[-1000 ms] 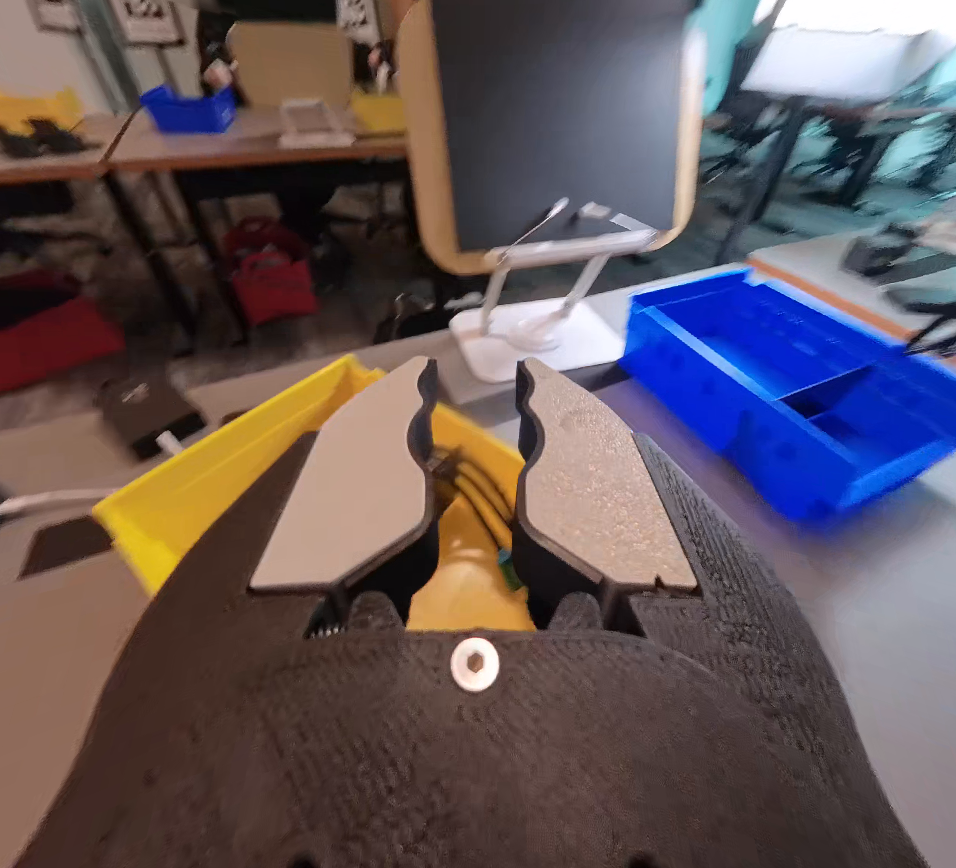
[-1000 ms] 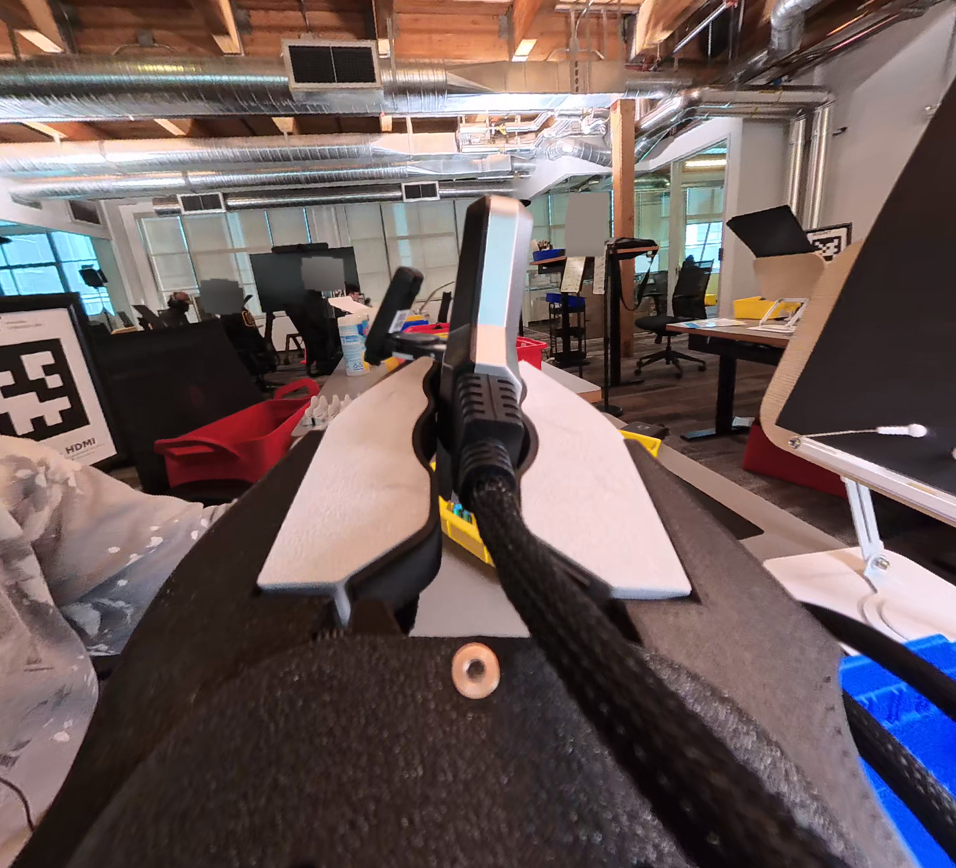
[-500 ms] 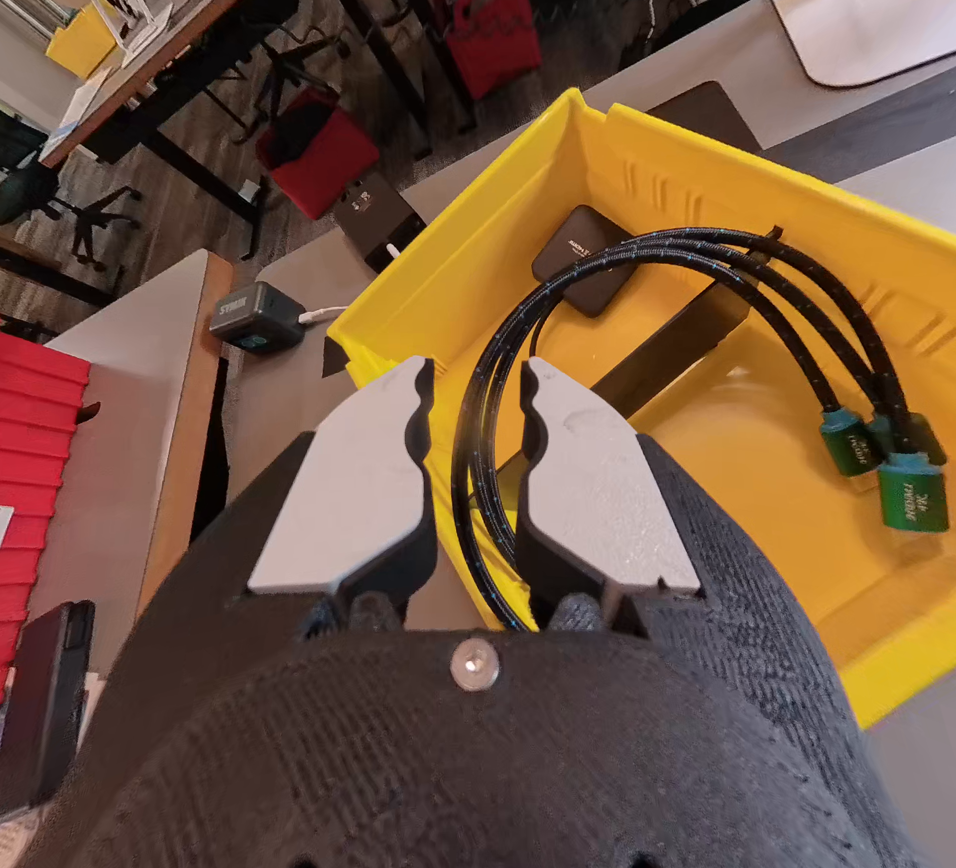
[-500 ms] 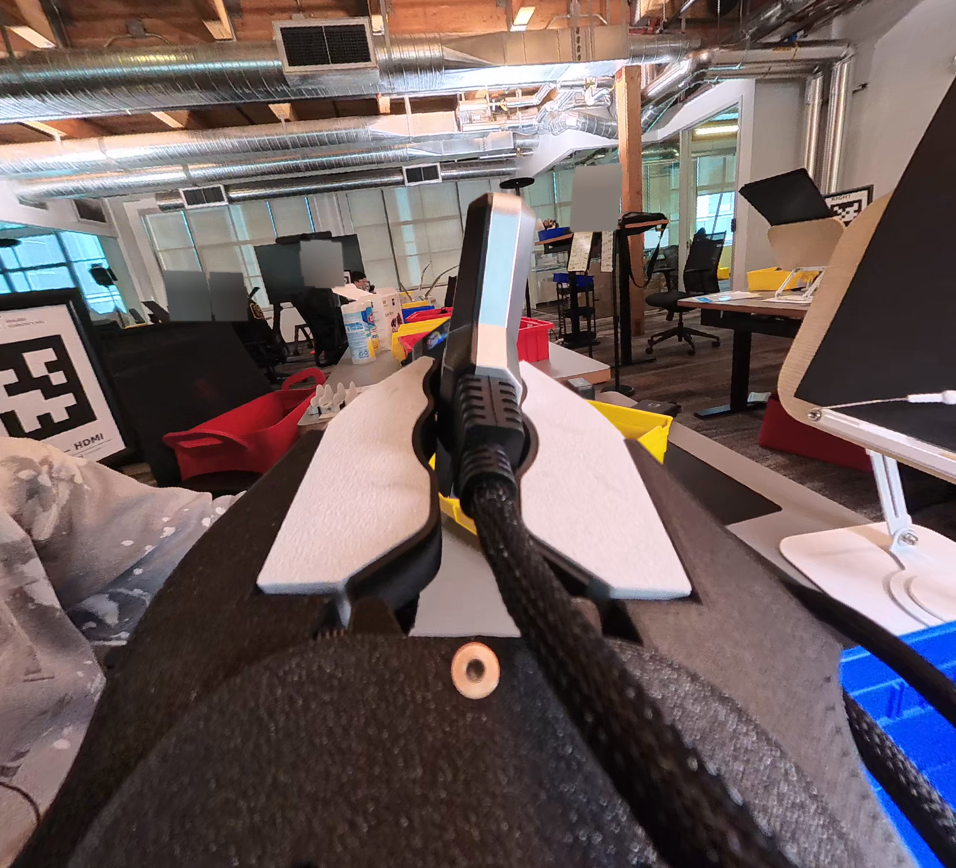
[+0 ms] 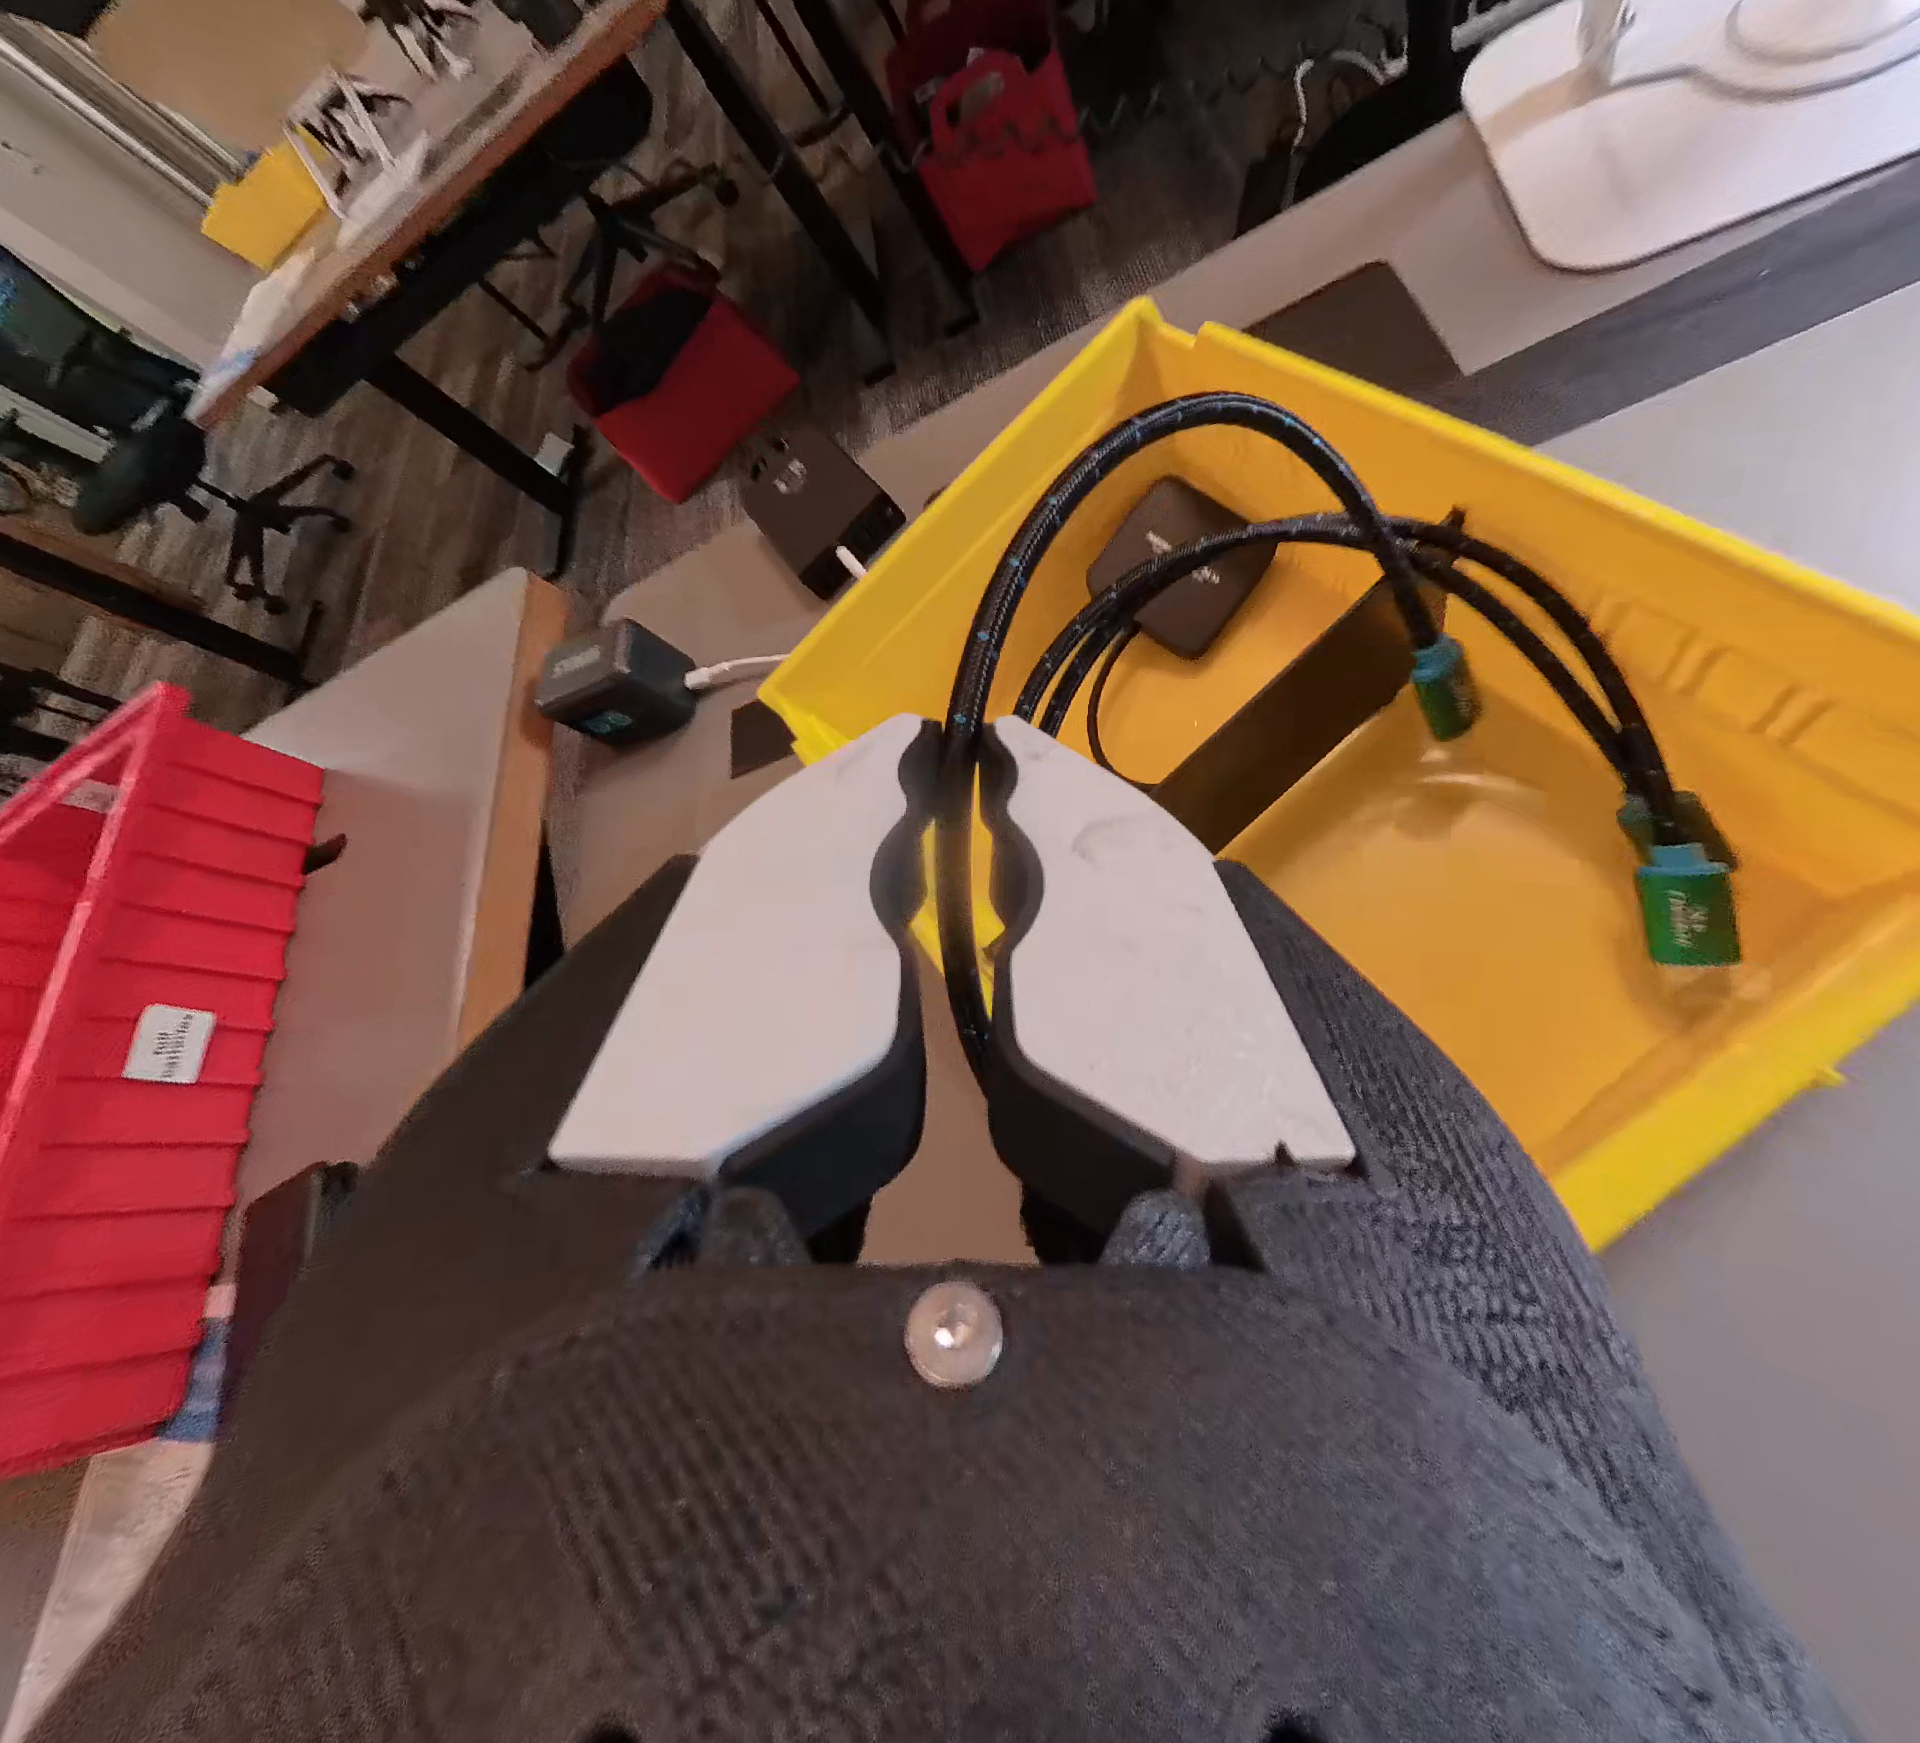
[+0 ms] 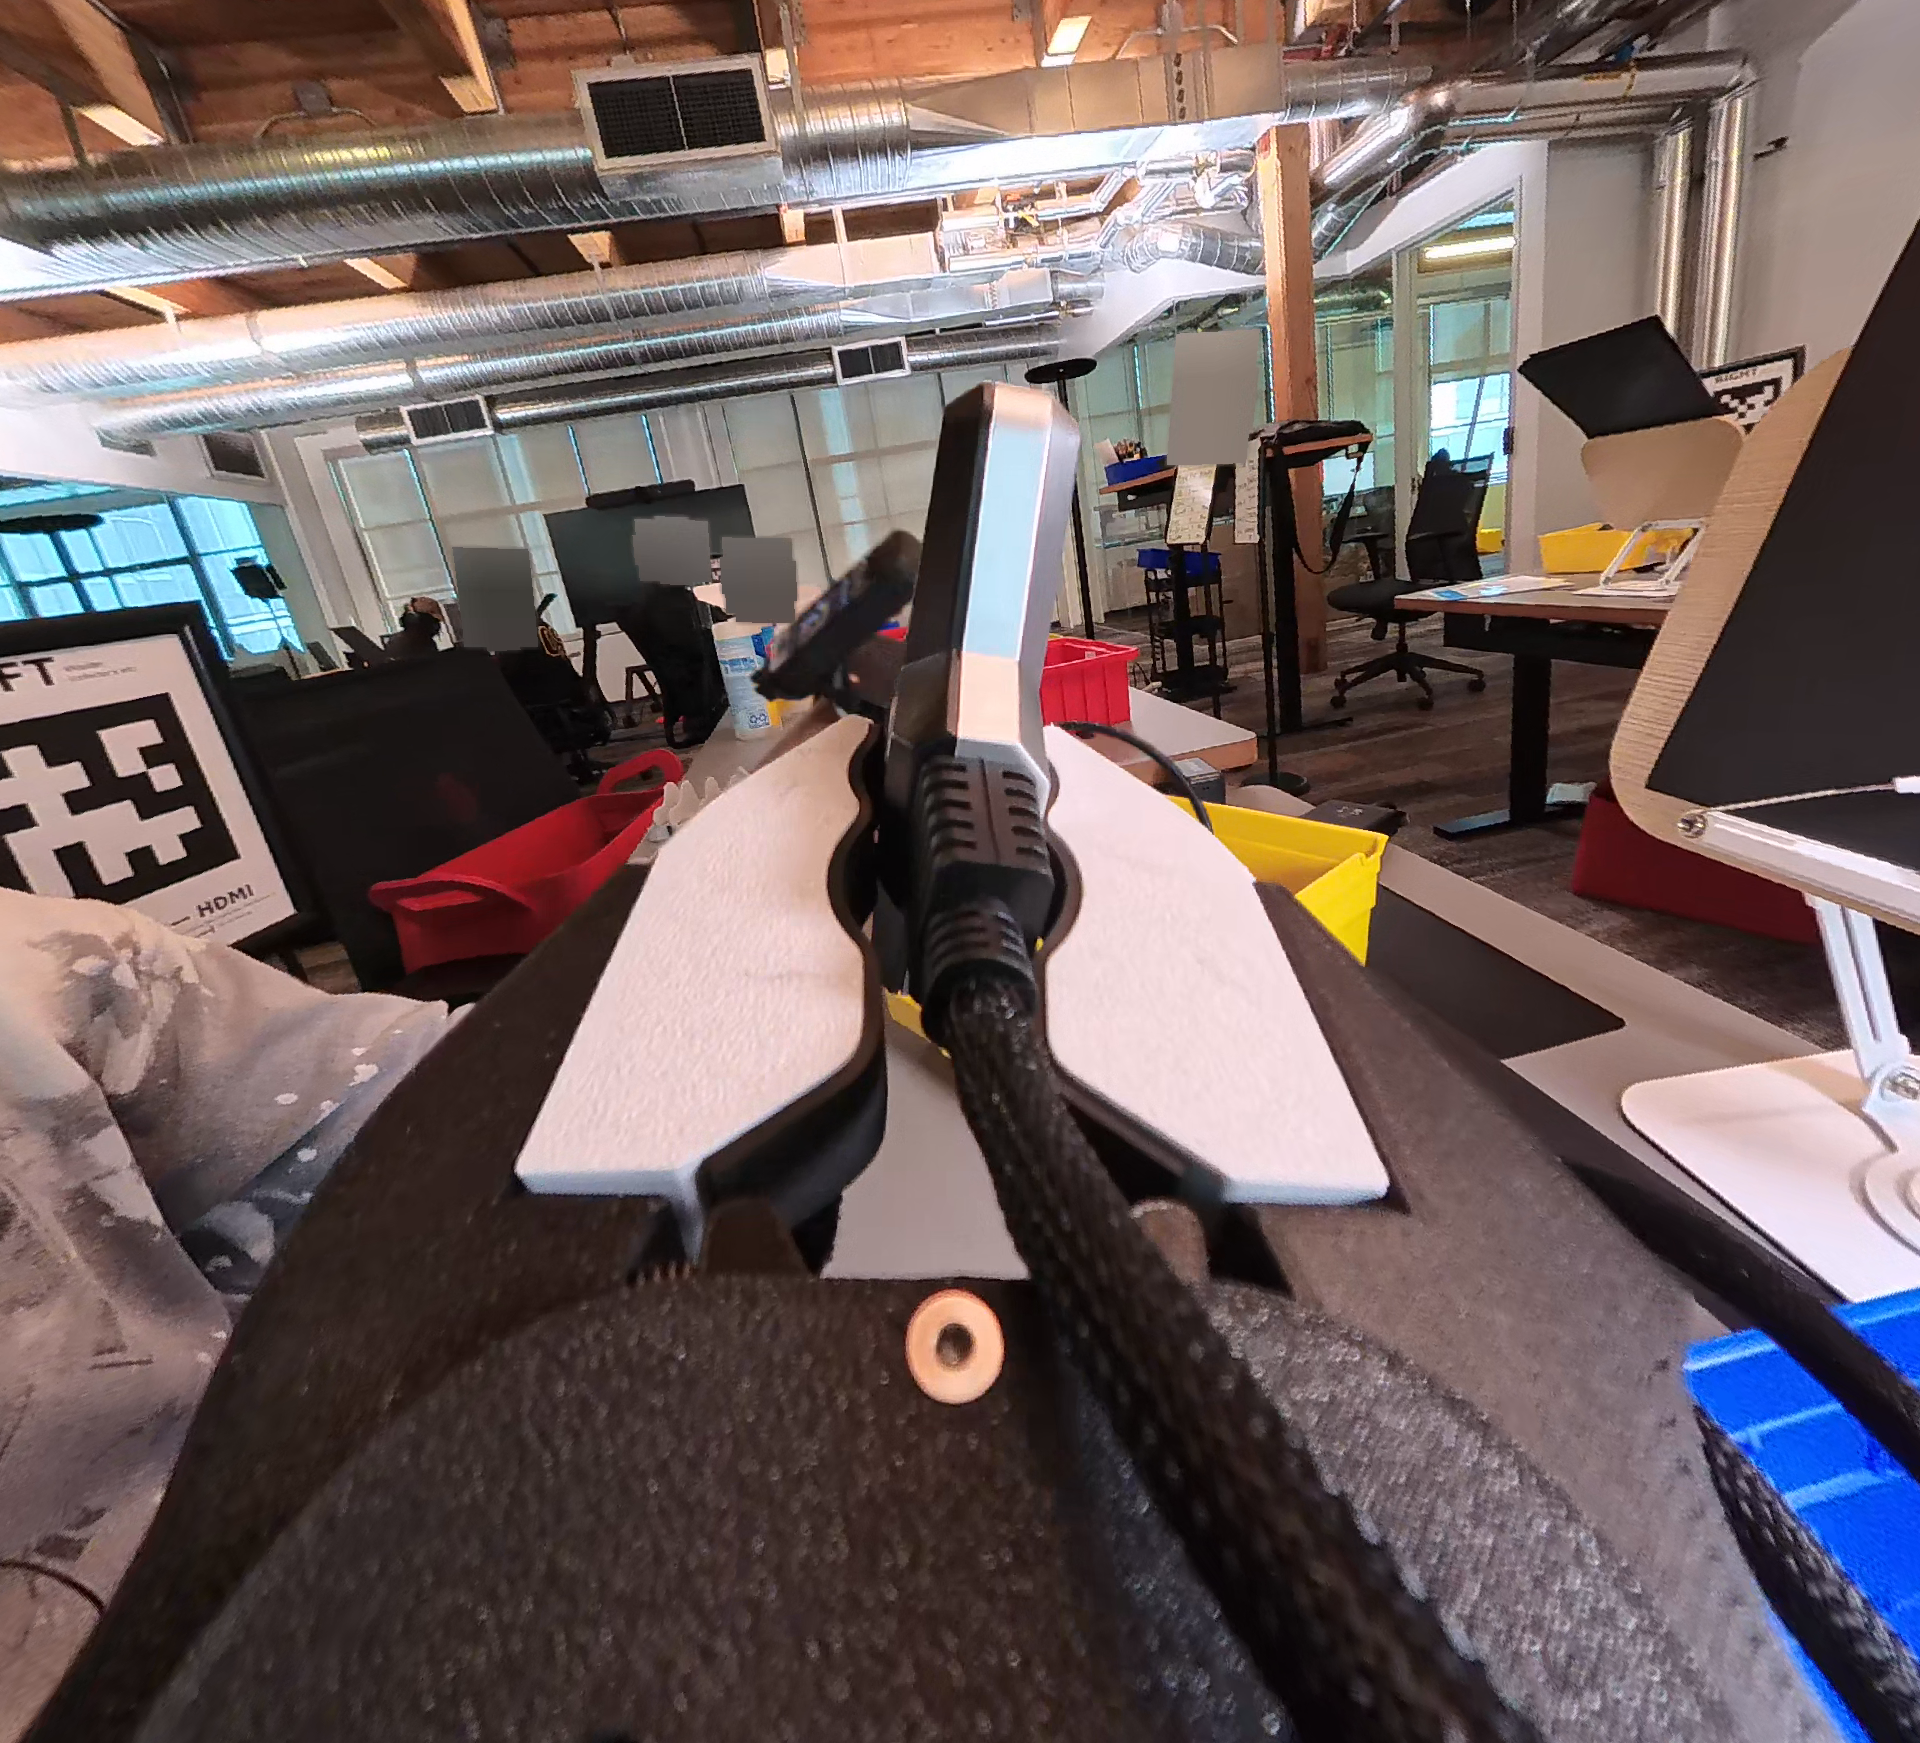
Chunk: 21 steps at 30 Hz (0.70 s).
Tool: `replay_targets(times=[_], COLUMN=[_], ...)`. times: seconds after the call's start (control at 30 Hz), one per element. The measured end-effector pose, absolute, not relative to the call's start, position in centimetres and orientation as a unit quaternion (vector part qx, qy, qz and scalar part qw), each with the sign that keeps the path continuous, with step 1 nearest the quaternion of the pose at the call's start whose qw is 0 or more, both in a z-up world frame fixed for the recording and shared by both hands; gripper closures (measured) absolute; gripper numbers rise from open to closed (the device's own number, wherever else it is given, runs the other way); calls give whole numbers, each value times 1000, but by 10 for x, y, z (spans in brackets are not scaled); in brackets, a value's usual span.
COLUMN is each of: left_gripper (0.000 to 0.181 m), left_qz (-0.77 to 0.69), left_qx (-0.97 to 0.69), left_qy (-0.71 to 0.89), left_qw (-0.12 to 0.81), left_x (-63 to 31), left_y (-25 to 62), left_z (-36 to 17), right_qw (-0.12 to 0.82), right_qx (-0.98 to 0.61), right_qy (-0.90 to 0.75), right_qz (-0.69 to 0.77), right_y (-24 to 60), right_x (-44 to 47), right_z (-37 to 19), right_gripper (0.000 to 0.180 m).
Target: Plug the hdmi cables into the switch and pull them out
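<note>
The braided HDMI cable [image 5: 961, 872], loose between open fingers half a second ago, is now pinched by the left gripper [image 5: 958, 758] over the yellow bin [image 5: 1704, 1143] (green plugs dangling inside). The right gripper [image 6: 961, 763] stays clenched on the switch [image 6: 997, 592], raised upright.

Left gripper [image 5: 958, 763] is tilted down, looking from above, and its two grey fingers [image 5: 774, 955] are pinched in close with only a thin slit between the tips, clamped onto a braided black cable [image 5: 971, 644]. Right gripper [image 6: 961, 758] is pointed out more or less level, angled a bit upward, fingers [image 6: 727, 976] closed tight around the grey-and-black switch [image 6: 997, 571], which sticks up past the fingertips. A speckled grey sleeve [image 6: 114, 1122] shows at the left edge of the right wrist view.
</note>
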<state>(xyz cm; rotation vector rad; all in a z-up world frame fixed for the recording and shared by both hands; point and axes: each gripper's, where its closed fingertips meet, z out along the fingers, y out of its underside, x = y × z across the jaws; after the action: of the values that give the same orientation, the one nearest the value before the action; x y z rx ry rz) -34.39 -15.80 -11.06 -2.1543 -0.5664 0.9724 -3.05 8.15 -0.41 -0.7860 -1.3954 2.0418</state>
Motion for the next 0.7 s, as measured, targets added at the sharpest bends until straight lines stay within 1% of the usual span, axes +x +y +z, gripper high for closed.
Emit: replay_targets(times=[0.1, 0.2, 0.33, 0.43, 0.5, 0.6, 0.7], left_gripper=[173, 173, 173, 174, 174, 173, 174], left_qz=[404, 411, 294, 164, 104, 51, 38], left_qx=[-804, -773, -748, -747, -748, -761, -788], left_qy=[-214, -207, -184, -185, -199, -234, -265], left_qw=[379, 437, 566, 617, 624, 602, 554], left_x=[-322, -303, -272, -261, -265, -283, -301], left_y=[-160, -158, -130, -102, -86, -73, -72], left_z=[-73, -41, -20, -30, -45, -80, -119], right_qw=[266, 270, 277, 284, 286, 289, 292], right_qx=[-296, -294, -293, -293, -294, -292, -291], right_qy=[-512, -511, -505, -499, -497, -498, -498], right_qz=[761, 761, 763, 764, 765, 764, 763], right_y=[83, 85, 91, 96, 98, 98, 99], right_x=[-31, -30, -24, -21, -20, -18, -17], right_z=[-4, -3, 2, 5, 6, 8, 9], right_gripper=[156, 156, 156, 156, 156, 156, 156])
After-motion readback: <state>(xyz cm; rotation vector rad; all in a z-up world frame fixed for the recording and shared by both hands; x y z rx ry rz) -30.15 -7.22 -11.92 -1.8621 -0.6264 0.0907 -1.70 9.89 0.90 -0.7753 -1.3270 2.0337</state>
